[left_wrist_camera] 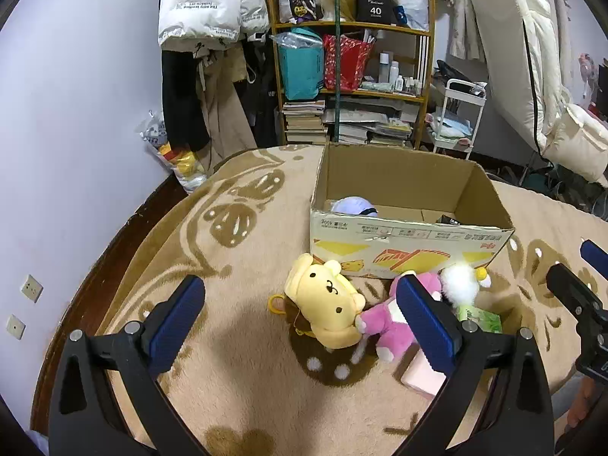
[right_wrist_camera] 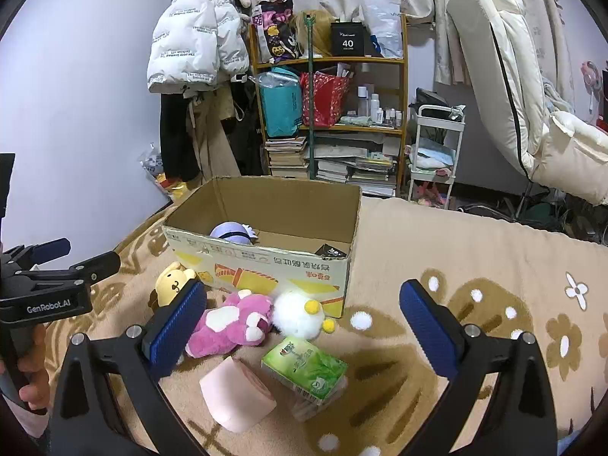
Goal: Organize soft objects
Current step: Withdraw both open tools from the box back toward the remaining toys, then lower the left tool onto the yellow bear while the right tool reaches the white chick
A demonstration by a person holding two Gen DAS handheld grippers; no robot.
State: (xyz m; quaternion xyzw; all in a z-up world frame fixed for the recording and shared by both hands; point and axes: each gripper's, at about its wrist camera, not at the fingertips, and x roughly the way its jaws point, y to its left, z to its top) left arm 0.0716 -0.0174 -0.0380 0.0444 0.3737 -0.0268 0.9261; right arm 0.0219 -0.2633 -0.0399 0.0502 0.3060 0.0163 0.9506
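Note:
An open cardboard box stands on the patterned blanket with a lavender plush inside. In front of it lie a yellow dog plush, a pink bear plush, a white fluffy plush, a green tissue pack and a pink roll. My left gripper is open and empty, just short of the yellow and pink plushes. My right gripper is open and empty above the white plush and tissue pack.
A wooden shelf with bags, bottles and books stands behind the box. Coats hang at the left. A white cart and a folded mattress stand at the right. The blanket stretches right of the box.

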